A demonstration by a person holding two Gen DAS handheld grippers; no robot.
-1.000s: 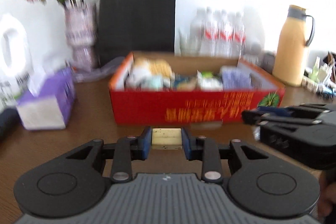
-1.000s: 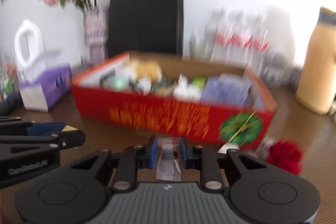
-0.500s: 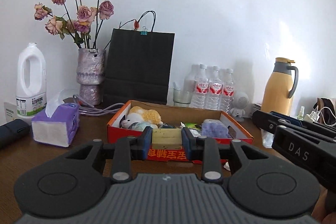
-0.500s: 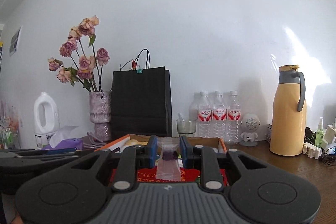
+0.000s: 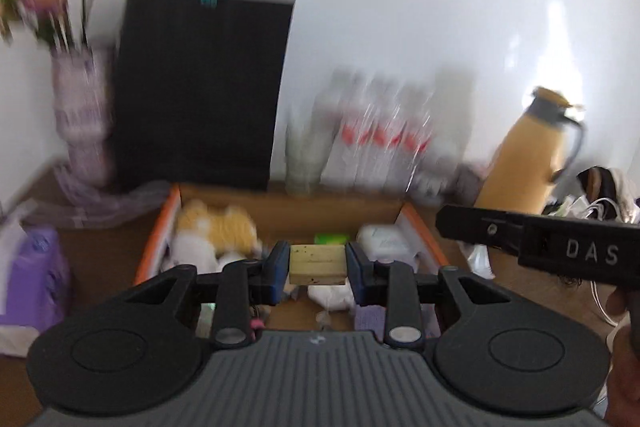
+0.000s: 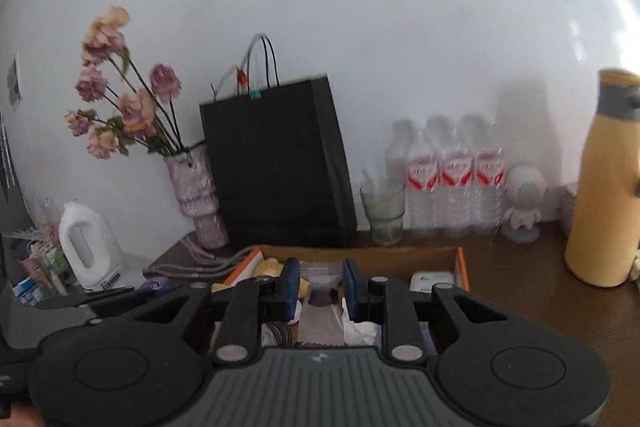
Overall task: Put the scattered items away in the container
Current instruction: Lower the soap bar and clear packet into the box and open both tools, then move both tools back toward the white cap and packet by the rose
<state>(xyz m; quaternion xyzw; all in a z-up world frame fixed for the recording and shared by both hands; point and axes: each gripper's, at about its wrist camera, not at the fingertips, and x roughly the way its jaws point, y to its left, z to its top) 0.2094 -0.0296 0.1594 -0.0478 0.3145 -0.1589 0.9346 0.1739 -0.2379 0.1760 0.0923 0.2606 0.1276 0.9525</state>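
left gripper [image 5: 317, 264] clamping yellow block [image 5: 317, 263], over box [image 5: 420, 223]

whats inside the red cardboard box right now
In the box: a yellow-and-white plush toy, a green item, a white case and crumpled white paper. The claws and what they hold cover its middle and front.

Three clear plastic water bottles with red labels [image 6: 454, 183] are counted against the wall. One black paper bag with cord handles [image 6: 276, 167], one mottled purple vase [image 6: 196, 187], one yellow insulated jug with a grey lid [image 6: 600, 187], one white plastic handled jug [image 6: 90, 247], one ribbed glass tumbler [image 6: 382, 213] and one open cardboard box with orange edges [image 6: 462, 263] are seen. Two black two-finger grippers [image 5: 318, 265] [image 6: 319, 285] are counted.
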